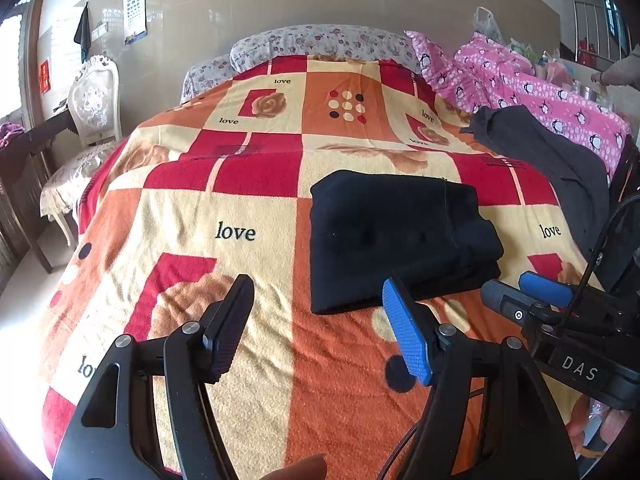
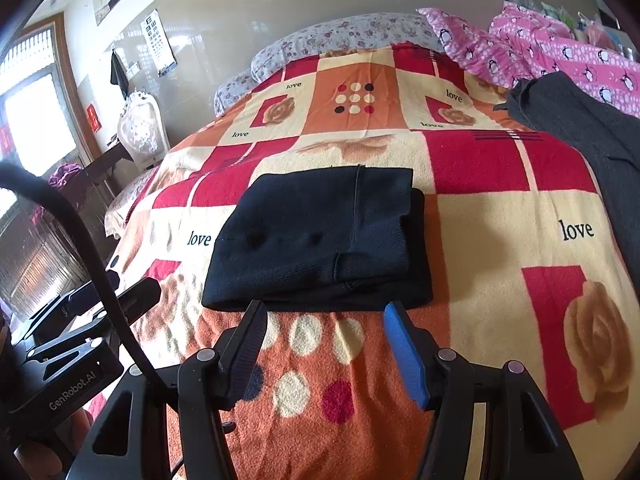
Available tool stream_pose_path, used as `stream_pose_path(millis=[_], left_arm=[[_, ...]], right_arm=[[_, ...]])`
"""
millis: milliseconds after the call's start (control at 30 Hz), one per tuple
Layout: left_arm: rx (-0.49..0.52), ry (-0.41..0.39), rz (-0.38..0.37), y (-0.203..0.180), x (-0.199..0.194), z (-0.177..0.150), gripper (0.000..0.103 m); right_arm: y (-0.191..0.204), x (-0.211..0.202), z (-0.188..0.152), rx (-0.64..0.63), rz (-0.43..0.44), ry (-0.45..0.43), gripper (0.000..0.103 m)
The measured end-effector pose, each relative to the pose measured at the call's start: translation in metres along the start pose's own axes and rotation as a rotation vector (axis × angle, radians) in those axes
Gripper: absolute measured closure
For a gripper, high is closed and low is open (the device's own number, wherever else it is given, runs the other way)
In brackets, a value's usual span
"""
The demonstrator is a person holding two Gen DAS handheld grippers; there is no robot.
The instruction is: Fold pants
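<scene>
Dark navy pants point(image 1: 396, 236) lie folded into a thick rectangle on the patchwork blanket point(image 1: 240, 208), also seen in the right wrist view as the pants point(image 2: 320, 240). My left gripper point(image 1: 320, 308) is open and empty, hovering over the blanket just short of the fold's near left corner. My right gripper point(image 2: 324, 320) is open and empty too, hanging just before the near edge of the folded pants. In the left wrist view the right gripper point(image 1: 516, 292) shows at the right, beside the pants. In the right wrist view the left gripper point(image 2: 112, 292) appears at the far left.
A grey garment point(image 1: 548, 152) lies at the bed's right side next to pink penguin-print bedding point(image 1: 532, 84). Floral pillows point(image 1: 320, 40) sit at the head. A white ornate chair point(image 1: 88, 120) and a dark table point(image 1: 24, 148) stand left of the bed. A person's sleeve point(image 1: 624, 68) shows far right.
</scene>
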State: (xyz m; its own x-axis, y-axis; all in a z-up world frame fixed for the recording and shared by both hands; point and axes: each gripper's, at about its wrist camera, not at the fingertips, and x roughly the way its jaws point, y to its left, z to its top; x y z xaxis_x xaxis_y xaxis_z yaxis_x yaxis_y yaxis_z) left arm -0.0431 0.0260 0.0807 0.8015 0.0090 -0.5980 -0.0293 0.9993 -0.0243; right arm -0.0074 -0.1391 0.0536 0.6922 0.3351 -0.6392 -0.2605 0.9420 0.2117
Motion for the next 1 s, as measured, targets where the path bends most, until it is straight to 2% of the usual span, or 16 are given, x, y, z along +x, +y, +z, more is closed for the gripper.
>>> stream_pose_path(millis=[267, 1000], left_arm=[[-0.002, -0.008, -0.009, -0.002, -0.006, -0.003, 0.035], [0.005, -0.01, -0.017, -0.008, -0.011, -0.009, 0.035]], right_arm=[[0.007, -0.008, -0.003, -0.029, 0.006, -0.009, 0.044], [0.006, -0.009, -0.015, -0.003, 0.021, 0.016, 0.044]])
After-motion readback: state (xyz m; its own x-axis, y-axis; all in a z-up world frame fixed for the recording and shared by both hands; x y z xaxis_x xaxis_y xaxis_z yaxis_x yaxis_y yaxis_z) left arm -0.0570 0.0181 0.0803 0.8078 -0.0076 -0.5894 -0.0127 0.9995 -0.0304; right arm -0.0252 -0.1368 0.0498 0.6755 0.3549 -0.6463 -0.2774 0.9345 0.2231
